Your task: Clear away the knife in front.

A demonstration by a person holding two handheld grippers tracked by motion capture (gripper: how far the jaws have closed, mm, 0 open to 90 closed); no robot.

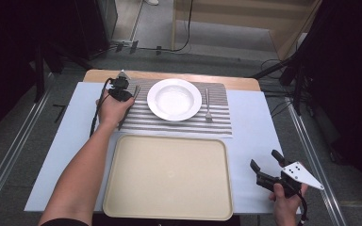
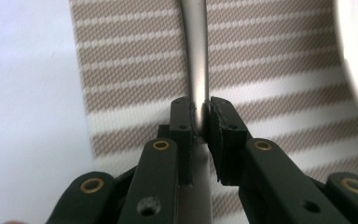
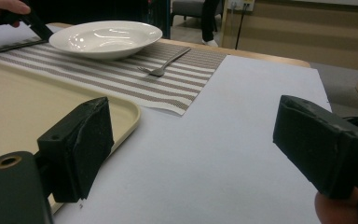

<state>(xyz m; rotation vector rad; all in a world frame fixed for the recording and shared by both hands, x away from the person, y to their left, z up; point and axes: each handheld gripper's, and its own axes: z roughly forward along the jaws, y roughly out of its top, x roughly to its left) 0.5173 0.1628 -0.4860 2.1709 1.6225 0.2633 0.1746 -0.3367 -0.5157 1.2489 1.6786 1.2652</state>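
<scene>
Left claw point(image 2: 200, 114) clamped on metal handle point(image 2: 196, 56) over striped mat point(image 2: 135, 60); from above, right claw point(image 1: 267, 165) apart beside tray point(image 1: 167, 176).

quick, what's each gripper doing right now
left gripper: closed on a metal utensil handle.
right gripper: open, holding nothing.

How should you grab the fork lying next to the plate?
Grip the fork by its straight handle, coming down from above with the jaws either side. It lies flat on the striped placemat, and the handle is narrow and clear of the plate.
</scene>
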